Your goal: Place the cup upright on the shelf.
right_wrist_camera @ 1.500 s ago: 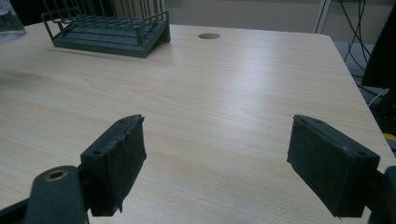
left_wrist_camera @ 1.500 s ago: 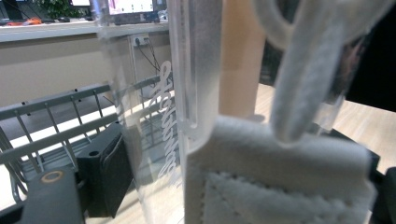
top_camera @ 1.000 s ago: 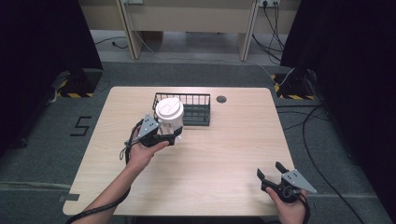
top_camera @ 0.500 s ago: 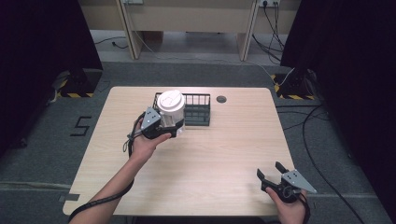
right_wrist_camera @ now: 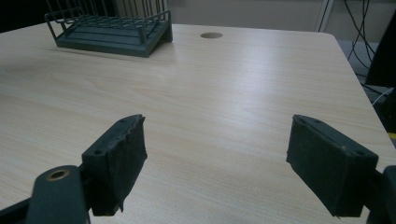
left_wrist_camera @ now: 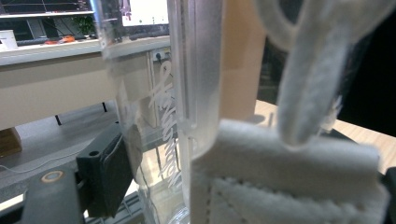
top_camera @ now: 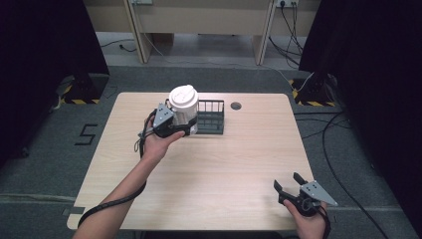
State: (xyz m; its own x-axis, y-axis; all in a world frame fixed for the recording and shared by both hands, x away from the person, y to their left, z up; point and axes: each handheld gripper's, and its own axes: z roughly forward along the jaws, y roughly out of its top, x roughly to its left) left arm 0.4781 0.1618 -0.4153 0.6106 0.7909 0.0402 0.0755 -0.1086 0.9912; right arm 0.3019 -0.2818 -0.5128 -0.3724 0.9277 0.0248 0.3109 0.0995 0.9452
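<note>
The cup (top_camera: 183,107) is clamped in the left gripper (top_camera: 174,124), hiding part of the wire rack (top_camera: 211,119). Its lettering (left_wrist_camera: 168,126) is blurred. The right gripper (top_camera: 293,191) rests with jaws spread, empty.

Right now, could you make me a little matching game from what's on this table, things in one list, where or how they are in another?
Things:
1. bottle with white lid
2. wire rack
3. right gripper
4. round hole

States:
a. open, holding nothing, near the table's front edge
b. in the tabletop, beside the rack, towards the far edge
c. clamped in the left gripper
d. dark, standing on the table

Pairs: 1-c, 2-d, 3-a, 4-b
</note>
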